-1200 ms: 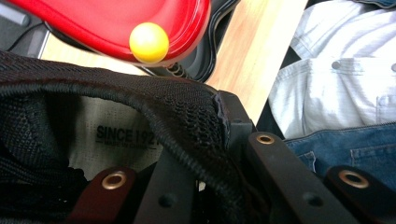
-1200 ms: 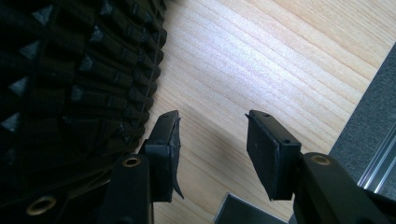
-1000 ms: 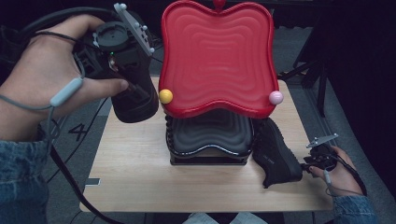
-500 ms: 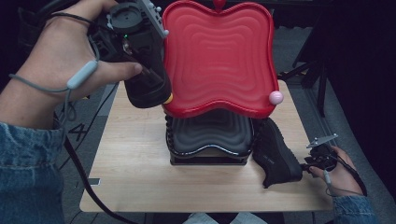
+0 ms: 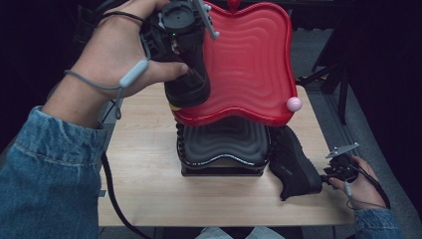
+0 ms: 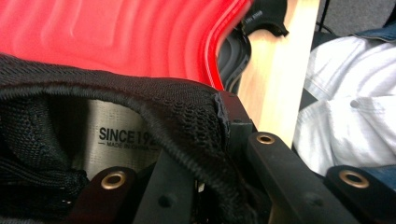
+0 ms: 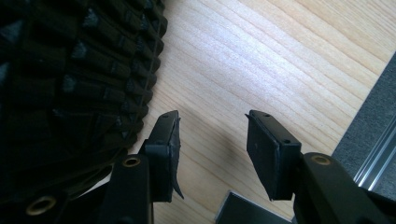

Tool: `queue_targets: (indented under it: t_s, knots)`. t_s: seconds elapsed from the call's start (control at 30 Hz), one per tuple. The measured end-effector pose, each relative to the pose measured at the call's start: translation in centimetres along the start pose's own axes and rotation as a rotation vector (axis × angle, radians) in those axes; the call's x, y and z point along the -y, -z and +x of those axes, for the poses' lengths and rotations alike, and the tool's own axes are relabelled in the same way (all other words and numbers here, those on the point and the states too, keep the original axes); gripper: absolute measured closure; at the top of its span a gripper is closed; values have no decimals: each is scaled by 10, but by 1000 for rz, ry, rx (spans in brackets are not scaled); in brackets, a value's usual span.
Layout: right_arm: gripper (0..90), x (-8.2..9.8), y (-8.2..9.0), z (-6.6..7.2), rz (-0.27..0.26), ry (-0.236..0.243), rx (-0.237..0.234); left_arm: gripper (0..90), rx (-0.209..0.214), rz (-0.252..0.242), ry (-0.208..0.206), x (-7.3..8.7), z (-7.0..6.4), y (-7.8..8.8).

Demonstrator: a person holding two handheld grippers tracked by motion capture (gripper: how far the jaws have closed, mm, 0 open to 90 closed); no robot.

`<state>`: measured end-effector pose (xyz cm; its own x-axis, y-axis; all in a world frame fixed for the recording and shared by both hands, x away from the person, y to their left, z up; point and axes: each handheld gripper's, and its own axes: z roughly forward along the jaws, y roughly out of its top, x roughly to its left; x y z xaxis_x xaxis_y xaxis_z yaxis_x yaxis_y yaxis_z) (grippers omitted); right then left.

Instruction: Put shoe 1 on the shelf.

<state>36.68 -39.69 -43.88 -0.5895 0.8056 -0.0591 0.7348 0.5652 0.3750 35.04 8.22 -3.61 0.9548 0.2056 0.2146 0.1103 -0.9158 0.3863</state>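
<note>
High view: the person's left hand (image 5: pixel 117 59) holds the left gripper (image 5: pixel 181 30) raised above the far left part of the light wooden table (image 5: pixel 144 169). A black mesh shoe (image 5: pixel 186 87) hangs from this gripper, in front of the left side of a glossy red wavy-edged tray (image 5: pixel 249 64). That tray stands tilted up over a black ribbed tray of the same shape (image 5: pixel 221 144), which lies flat at the table's middle. A small pink ball (image 5: pixel 294 104) sits at the red tray's lower right corner. A second black shoe (image 5: pixel 293 164) lies on the table just right of the black tray. The right hand (image 5: pixel 366 184) holds the right gripper (image 5: pixel 341 167) low at the table's right edge, close to that shoe's heel end.

Left gripper view: the two black jaws are closed on the woven collar of the black mesh shoe (image 6: pixel 154 112), one inside the opening and one outside. A pale insole label inside reads "SINCE 192", the rest hidden. The red tray (image 6: pixel 116 37) rises close behind, with the table's edge (image 6: pixel 275 93) and pale cloth (image 6: pixel 345 102), probably the person's clothing, to the right.

Right gripper view: the right gripper (image 7: pixel 212 147) has its jaws spread wide with bare wood between them. The treaded black sole of the second shoe (image 7: pixel 79 79) lies just beside the left jaw; whether they touch cannot be told.
</note>
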Motion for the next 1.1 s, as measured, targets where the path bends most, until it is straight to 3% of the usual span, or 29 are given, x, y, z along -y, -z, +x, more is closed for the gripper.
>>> queue_targets:
  t_s: [0.4,0.7,0.93,1.1]
  knots:
    - [546,0,0,1,-4,3,-7,857,-12,-15,-59,-23,3,-19]
    - [544,1,0,1,0,2,-8,849,-3,-12,-127,-36,-2,-32]
    - [537,-1,-1,3,6,12,-10,853,12,-2,-95,-29,1,-46]
    - [533,-2,-2,5,10,16,-12,853,5,-24,-65,-29,5,-55]
